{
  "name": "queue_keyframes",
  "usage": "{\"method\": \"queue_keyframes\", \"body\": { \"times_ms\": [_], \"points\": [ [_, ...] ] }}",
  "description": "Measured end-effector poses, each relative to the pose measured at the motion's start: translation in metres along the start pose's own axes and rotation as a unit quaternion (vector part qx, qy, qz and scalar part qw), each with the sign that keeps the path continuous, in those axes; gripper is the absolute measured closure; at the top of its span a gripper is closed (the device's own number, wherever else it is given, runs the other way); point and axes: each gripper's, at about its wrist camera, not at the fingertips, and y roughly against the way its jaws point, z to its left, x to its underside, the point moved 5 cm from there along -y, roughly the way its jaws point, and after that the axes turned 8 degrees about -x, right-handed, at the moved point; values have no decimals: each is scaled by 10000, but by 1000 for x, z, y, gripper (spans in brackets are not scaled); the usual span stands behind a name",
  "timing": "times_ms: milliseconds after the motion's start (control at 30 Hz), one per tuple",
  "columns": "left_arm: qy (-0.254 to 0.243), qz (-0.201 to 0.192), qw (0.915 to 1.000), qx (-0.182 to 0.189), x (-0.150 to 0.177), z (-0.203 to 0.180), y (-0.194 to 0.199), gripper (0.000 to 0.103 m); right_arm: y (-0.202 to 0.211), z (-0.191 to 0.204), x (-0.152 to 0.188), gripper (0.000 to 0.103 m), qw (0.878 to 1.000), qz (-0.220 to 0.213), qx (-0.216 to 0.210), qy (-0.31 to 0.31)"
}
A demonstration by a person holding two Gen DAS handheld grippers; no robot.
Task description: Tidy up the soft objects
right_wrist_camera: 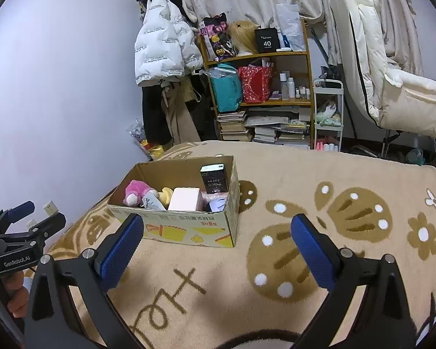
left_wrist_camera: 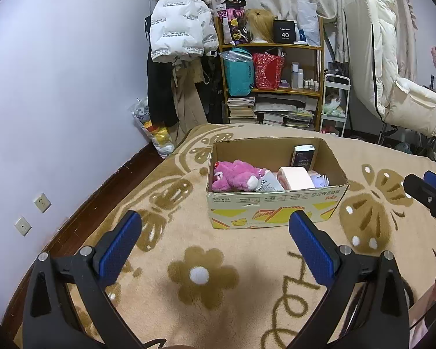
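left gripper [left_wrist_camera: 215, 226] and right gripper [right_wrist_camera: 218, 229] both spread wide and empty above the beige blanket [left_wrist_camera: 247, 290], cardboard box [left_wrist_camera: 276, 206] just beyond, pink plush [left_wrist_camera: 235, 176] at its left end, tissue pack [left_wrist_camera: 302, 155] at far right.

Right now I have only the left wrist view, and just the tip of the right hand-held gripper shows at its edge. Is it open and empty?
Observer: Yes. In the right wrist view, the right hand-held gripper is wide open, with nothing between its fingers.
Operator: Is anything in the cardboard box hidden from me?
Observer: A yellow plush lies between the pink plush toy and the pale pink roll.
Operator: Is anything loose farther right on the blanket?
Observer: No. The right wrist view shows only bare patterned fabric there.
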Motion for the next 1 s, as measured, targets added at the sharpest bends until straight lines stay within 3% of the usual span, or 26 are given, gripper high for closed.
{"method": "queue_keyframes", "body": {
  "times_ms": [1000],
  "points": [
    [-26,42,10000,-6,2,-3,0,2,-2,0,2,0,10000,45,-51,38]
  ]
}}
